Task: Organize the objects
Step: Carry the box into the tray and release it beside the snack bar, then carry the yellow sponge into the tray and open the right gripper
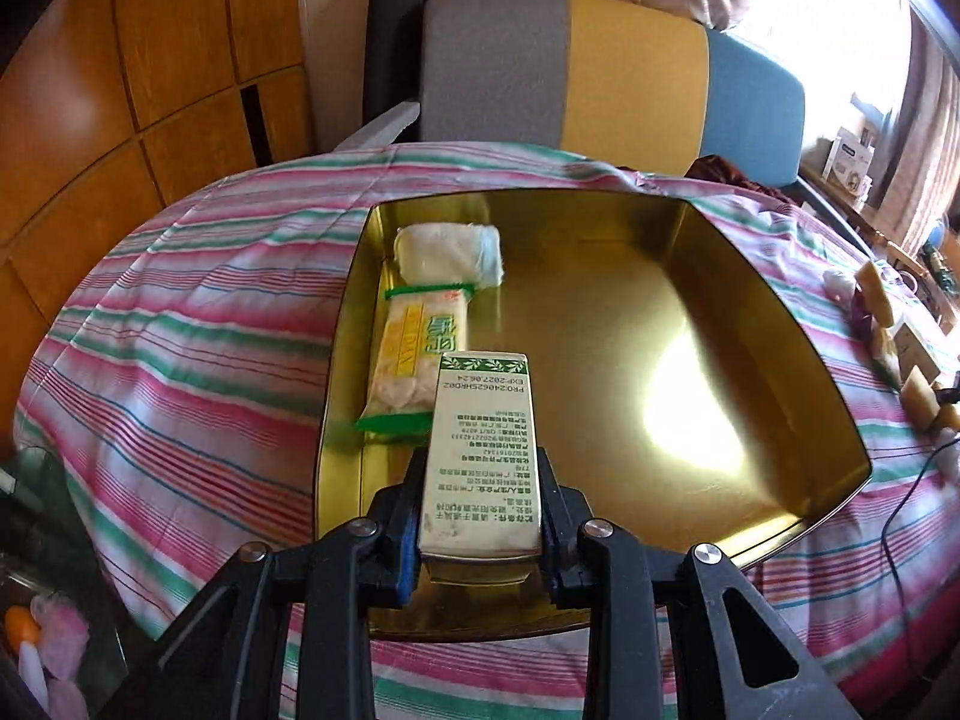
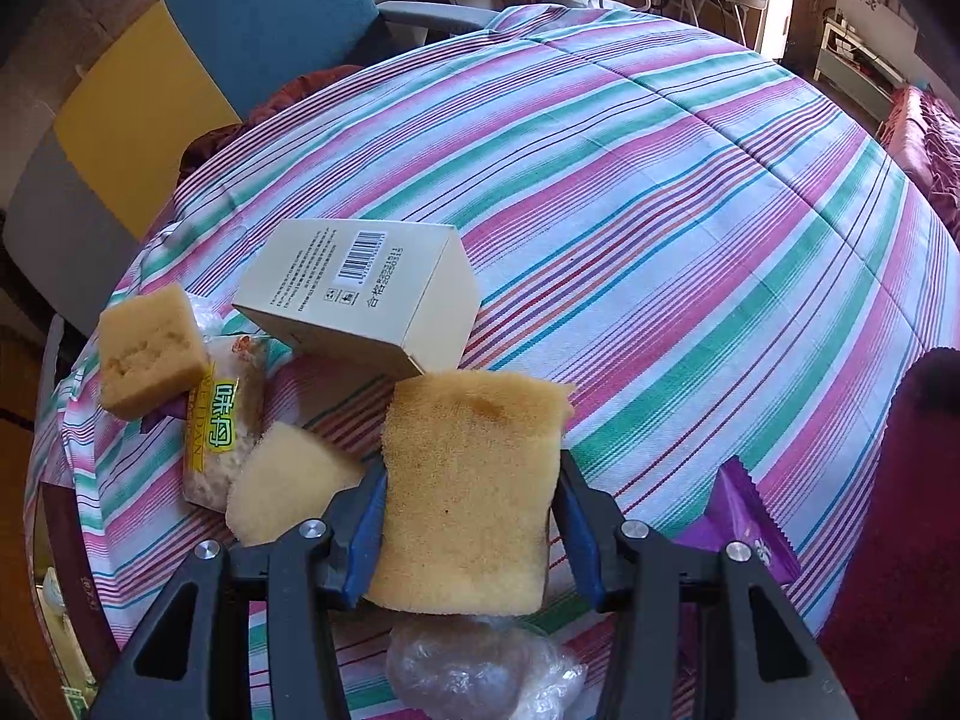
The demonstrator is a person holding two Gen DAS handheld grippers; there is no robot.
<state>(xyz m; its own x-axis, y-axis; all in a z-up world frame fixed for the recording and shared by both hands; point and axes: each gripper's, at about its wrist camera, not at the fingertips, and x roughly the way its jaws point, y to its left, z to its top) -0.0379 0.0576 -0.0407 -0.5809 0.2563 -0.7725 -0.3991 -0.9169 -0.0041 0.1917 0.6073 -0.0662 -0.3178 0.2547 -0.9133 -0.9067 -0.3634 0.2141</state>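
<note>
My left gripper [image 1: 480, 468] is shut on a narrow cream box with green leaf print [image 1: 483, 438], held over the near part of a gold tin tray [image 1: 750, 324]. Along the tray's left side lie a yellow-green snack packet [image 1: 414, 360] and a rolled white cloth [image 1: 450, 252]. In the right wrist view my right gripper [image 2: 471, 474] is shut on a large tan sponge [image 2: 474, 486], above the striped cloth. Beyond it lie a white barcode box [image 2: 360, 294], a smaller sponge block [image 2: 150, 348], a pale sponge wedge [image 2: 282, 486] and another snack packet [image 2: 225, 438].
A striped cloth [image 1: 192, 324] covers the table. A grey, yellow and blue chair [image 1: 600, 84] stands behind it. Sponges and small boxes [image 1: 888, 324] lie right of the tray. A purple packet [image 2: 750, 528] and crumpled clear plastic [image 2: 474, 672] sit near my right gripper.
</note>
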